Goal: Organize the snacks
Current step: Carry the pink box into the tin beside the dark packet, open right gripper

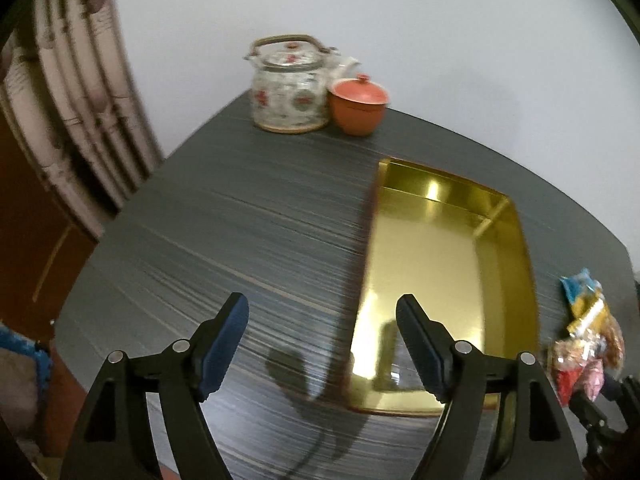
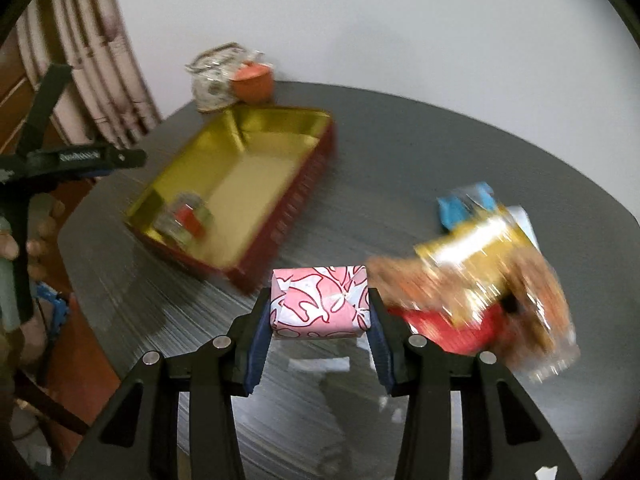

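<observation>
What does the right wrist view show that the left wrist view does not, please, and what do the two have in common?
Only the right wrist view shows the right gripper shut on the pink patterned packet, a small packet lying inside the tin, the tin's red outer wall, and a hand holding the other gripper.

Only the left wrist view shows the left gripper open, with nothing between its fingers.

Both show the gold-lined tin, the teapot, the orange lidded cup, the snack pile and the dark table.
</observation>
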`<state>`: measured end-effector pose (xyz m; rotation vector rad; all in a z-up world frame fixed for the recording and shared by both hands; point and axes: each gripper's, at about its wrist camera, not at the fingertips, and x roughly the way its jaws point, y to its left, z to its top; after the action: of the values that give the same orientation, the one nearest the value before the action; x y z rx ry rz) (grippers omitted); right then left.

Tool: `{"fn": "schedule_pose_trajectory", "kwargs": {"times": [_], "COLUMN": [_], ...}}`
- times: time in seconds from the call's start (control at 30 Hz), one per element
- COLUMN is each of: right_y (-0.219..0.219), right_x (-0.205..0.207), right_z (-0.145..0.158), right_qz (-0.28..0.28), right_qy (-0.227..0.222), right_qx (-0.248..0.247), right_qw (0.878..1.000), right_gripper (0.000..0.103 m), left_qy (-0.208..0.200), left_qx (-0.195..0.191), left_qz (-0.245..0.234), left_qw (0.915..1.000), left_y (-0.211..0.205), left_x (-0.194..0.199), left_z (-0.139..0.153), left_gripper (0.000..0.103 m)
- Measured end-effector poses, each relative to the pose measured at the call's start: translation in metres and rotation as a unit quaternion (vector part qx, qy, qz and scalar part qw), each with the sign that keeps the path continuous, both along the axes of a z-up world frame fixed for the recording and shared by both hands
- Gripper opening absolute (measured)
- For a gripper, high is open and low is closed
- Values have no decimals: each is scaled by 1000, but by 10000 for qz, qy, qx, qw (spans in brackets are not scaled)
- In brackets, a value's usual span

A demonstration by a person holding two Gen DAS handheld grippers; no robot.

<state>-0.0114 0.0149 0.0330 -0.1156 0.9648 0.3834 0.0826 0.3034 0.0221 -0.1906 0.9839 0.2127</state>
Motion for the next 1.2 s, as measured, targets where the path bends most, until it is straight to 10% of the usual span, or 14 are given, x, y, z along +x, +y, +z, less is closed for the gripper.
{"fn": "schedule_pose_trajectory", "kwargs": {"times": [0.6, 1.2], "right_y": [103, 130], "right_x": [57, 85], "right_z": [-23, -61], "right_qz": [686, 763], "right_qy": [214, 550], "right_qx": [-323, -673], "right_qw": [9969, 9933], "right_gripper": [41, 41], "left_qy": [168, 228], "left_qx": [-264, 90], "left_qz": [554, -234], "left_qw": [9980, 9994], "left_y": [43, 54], "left_x": [0, -1], "left_z": [-8, -9], "left_gripper": [77, 77]}}
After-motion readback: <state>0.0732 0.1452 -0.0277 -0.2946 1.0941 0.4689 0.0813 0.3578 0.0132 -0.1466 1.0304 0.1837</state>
